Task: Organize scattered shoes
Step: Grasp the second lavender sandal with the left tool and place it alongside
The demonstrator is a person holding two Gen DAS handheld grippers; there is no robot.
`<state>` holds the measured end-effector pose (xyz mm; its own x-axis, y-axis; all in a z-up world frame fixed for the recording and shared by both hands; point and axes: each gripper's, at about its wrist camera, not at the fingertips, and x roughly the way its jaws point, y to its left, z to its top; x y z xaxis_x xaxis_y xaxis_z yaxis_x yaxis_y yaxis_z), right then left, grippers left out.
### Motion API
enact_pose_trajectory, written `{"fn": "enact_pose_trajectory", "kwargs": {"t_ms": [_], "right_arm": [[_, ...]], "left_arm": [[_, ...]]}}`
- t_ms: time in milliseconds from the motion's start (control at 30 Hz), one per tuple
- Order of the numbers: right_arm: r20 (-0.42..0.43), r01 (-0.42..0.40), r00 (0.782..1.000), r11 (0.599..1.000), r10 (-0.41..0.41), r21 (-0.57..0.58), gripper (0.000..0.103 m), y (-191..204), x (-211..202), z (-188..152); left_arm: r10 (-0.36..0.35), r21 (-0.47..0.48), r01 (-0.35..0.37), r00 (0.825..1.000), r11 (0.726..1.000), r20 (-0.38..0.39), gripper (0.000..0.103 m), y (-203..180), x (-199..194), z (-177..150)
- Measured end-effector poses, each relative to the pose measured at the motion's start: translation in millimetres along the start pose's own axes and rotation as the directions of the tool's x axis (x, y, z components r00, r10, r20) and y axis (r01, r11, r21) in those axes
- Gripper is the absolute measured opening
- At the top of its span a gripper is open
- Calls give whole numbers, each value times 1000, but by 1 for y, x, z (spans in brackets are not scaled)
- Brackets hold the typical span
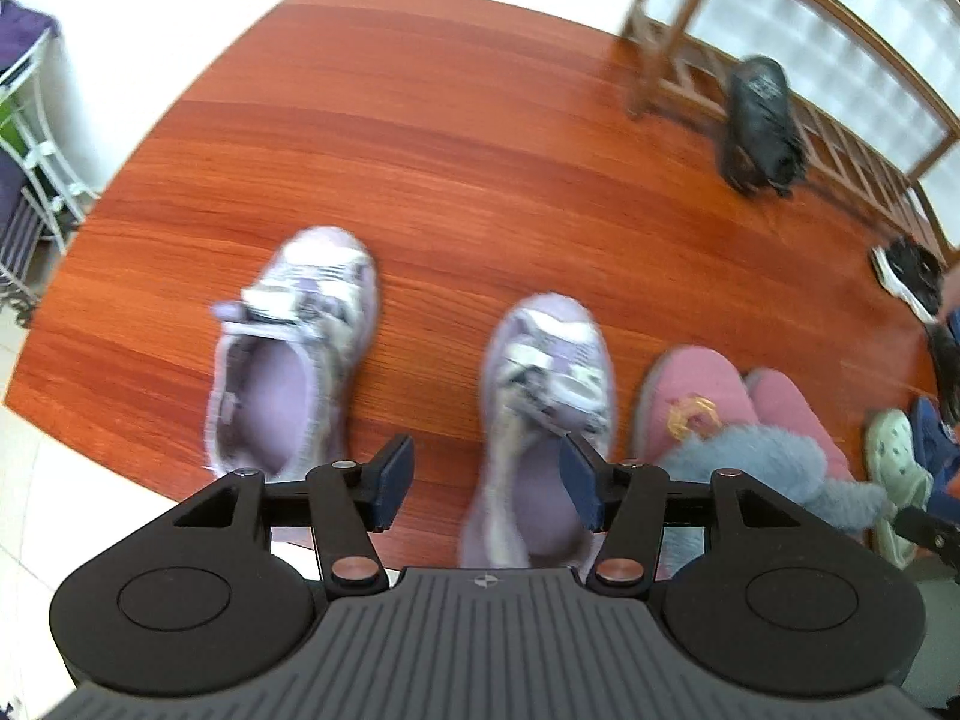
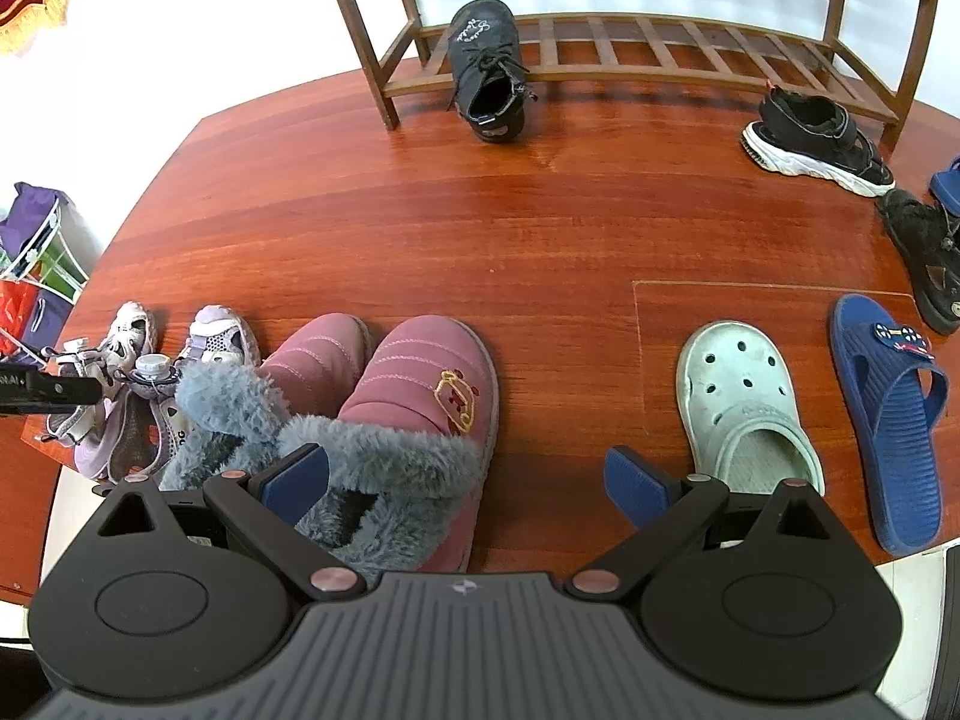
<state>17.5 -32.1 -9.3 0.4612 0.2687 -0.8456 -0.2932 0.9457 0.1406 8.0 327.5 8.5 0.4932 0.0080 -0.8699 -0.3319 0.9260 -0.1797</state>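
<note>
Two purple sneakers stand side by side on the red wood floor, the left one (image 1: pixel 294 348) apart from the right one (image 1: pixel 546 396). My left gripper (image 1: pixel 487 483) hovers open above the right sneaker's heel end, its pads clear of the shoe. A pair of pink boots with grey fur cuffs (image 2: pixel 420 396) stands right of the sneakers. My right gripper (image 2: pixel 467 486) is open wide over the nearer boot, holding nothing. A mint clog (image 2: pixel 744 408) and a blue slipper (image 2: pixel 888 420) lie further right.
A wooden shoe rack (image 2: pixel 630 48) stands at the back with a black lace boot (image 2: pixel 489 66) leaning on its lowest shelf. A black sandal with a white sole (image 2: pixel 810 138) and a dark furry shoe (image 2: pixel 924 252) lie at right. A white wire stand (image 1: pixel 36 168) is at left.
</note>
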Motion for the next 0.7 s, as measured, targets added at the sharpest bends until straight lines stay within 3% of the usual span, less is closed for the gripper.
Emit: {"fn": "enact_pose_trajectory", "kwargs": {"t_ms": [333,700], "right_arm": [[-5,9,1000,1000,-9,-2,100,5,3,0],[1,37,999,999,-37,24,102,4,-1,-4]], "left_arm": [[35,-42,-35,999,998,-12,52,40,19,12],[54,-35,-56,997,998,-51,38,58,54,25]]}}
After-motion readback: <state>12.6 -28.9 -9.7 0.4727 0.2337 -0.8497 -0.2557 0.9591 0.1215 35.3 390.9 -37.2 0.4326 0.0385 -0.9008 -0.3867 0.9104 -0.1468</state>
